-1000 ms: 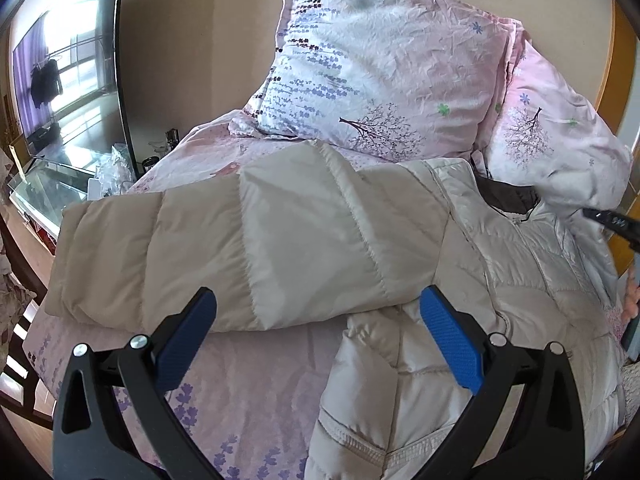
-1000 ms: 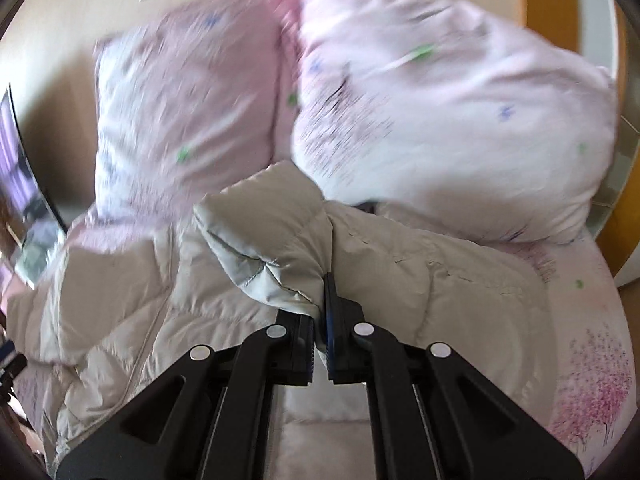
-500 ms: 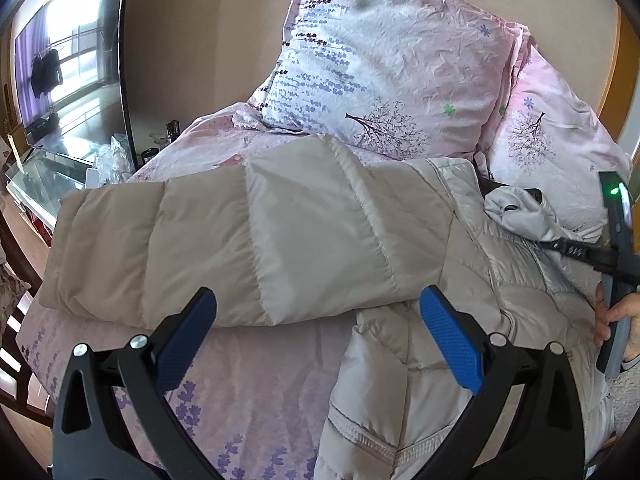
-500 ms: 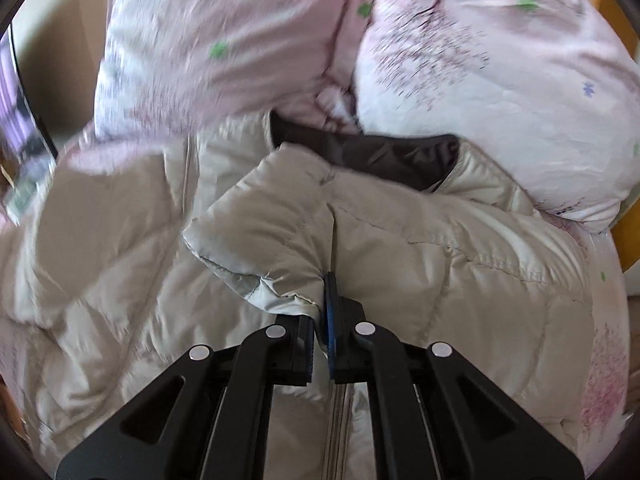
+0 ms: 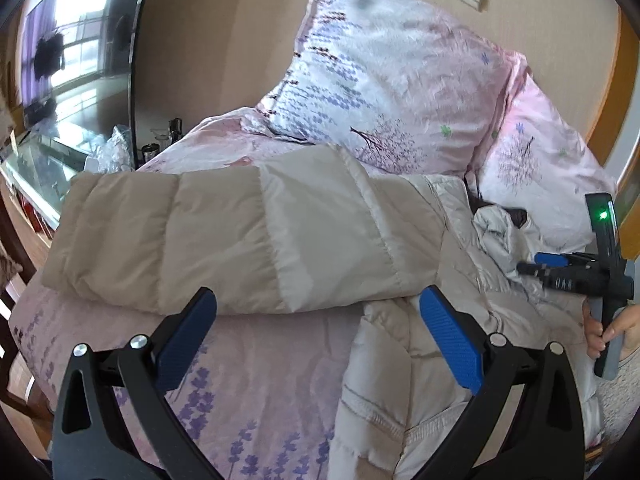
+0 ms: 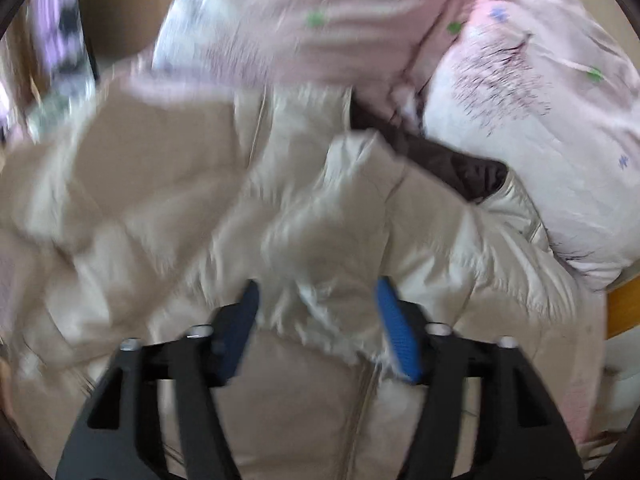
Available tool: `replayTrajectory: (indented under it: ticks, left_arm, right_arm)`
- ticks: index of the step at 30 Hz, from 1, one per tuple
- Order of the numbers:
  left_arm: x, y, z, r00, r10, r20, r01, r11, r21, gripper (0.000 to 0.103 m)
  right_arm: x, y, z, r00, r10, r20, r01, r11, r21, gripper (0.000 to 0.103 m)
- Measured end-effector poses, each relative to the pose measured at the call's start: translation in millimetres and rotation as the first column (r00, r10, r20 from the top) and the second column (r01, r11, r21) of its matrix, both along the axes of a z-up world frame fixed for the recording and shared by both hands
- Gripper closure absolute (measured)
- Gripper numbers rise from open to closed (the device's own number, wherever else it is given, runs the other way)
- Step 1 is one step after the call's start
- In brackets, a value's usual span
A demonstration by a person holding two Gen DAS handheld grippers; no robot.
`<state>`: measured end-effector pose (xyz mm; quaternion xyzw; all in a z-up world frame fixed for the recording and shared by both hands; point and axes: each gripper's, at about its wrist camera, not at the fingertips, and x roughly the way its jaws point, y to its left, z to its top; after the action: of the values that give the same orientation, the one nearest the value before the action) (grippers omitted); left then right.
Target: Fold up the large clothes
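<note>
Below the pillows (image 5: 392,80): jacket (image 6: 320,240) half folded, right gripper (image 6: 316,320) opening off tucked sleeve, left gripper (image 5: 316,332) wide, empty, other sleeve (image 5: 224,240) left.

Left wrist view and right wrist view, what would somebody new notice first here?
A puffy beige down jacket sprawls across the bed, one sleeve stretched out to the left. Two pink floral pillows lean on the wall behind its collar. The right gripper is opening over the jacket's front, nothing pinched, while the left gripper is wide open near the sleeve.
</note>
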<state>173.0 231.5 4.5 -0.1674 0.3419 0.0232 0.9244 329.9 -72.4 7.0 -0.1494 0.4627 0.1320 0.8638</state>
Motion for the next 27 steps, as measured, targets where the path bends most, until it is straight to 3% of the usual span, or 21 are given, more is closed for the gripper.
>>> replayTrajectory:
  ticks: [3,4,6,9,13,15,18,20,22,27]
  left_arm:
    - [-6.3,12.2,-1.8,1.0,0.029,-0.008,-0.03,0.998,-0.049,0.002]
    - [-8.3,18.4,-3.9,0.999,0.042,-0.014,-0.043,0.996,-0.075,0.002]
    - [-10.8,28.8,-8.9,0.997,0.063,-0.035,-0.066,0.991,-0.114,0.002]
    - [-12.8,38.8,-17.2,0.993,0.091,-0.069,-0.1,0.984,-0.144,0.002]
    - [-18.2,52.6,-25.1,0.985,0.142,-0.1,-0.16,0.966,-0.201,0.002]
    - [-22.5,59.4,-26.6,0.981,0.164,-0.1,-0.183,0.956,-0.229,0.002]
    - [-28.0,71.8,-28.5,0.972,0.213,-0.103,-0.233,0.935,-0.266,0.002]
    - [-30.5,82.4,-32.0,0.964,0.244,-0.109,-0.266,0.91,-0.319,0.002]
    - [-31.9,90.5,-35.3,0.956,0.267,-0.121,-0.293,0.887,-0.357,0.002]
    - [-32.7,108.2,-44.9,0.934,0.322,-0.157,-0.358,0.829,-0.428,0.004]
  right_arm:
    - [24.4,-24.5,3.1,0.991,-0.126,-0.041,0.131,0.978,0.161,0.09]
    - [30.6,-31.1,0.5,0.986,-0.156,-0.061,0.165,0.967,0.194,0.095]
    - [41.5,-36.4,-9.7,0.975,-0.198,-0.096,0.215,0.953,0.213,0.096]
    - [50.6,-19.6,-28.5,0.979,-0.151,-0.14,0.173,0.972,0.16,0.096]
    - [50.6,16.9,-51.7,0.99,-0.097,-0.103,0.089,0.993,-0.079,0.097]
    - [47.6,18.2,-44.8,0.99,-0.104,-0.093,0.097,0.993,-0.074,0.097]
    - [40.0,16.0,-32.5,0.991,-0.113,-0.072,0.11,0.993,-0.048,0.092]
    - [36.0,9.5,-26.0,0.989,-0.125,-0.073,0.124,0.992,-0.024,0.07]
    - [30.3,6.3,-18.3,0.989,-0.131,-0.061,0.132,0.991,-0.003,0.057]
    - [17.5,2.8,3.9,0.993,-0.098,-0.064,0.103,0.99,0.096,0.047]
